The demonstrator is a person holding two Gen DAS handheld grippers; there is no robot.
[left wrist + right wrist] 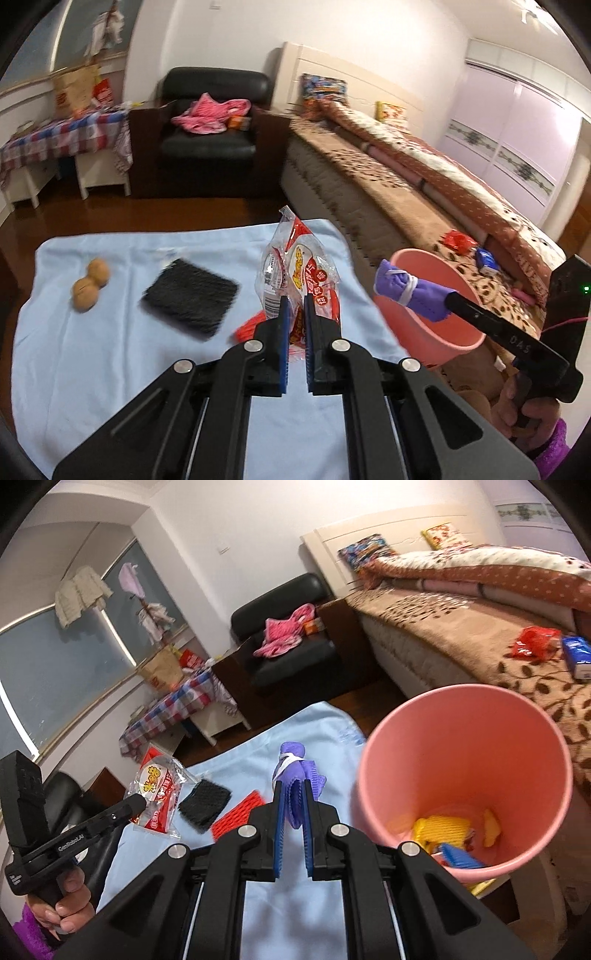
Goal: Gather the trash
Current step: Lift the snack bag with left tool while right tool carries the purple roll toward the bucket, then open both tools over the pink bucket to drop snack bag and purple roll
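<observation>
Purple foam net (295, 775) was pinched in right tool (293, 801) beside pink bin (373, 775); left tool (295, 306) pinched snack wrapper (295, 266).

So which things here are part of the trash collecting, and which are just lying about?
Job: snack wrapper in left gripper; purple foam net in right gripper; pink bin; red foam net; black foam net.

Lying about: walnuts, armchair, bed.
</observation>
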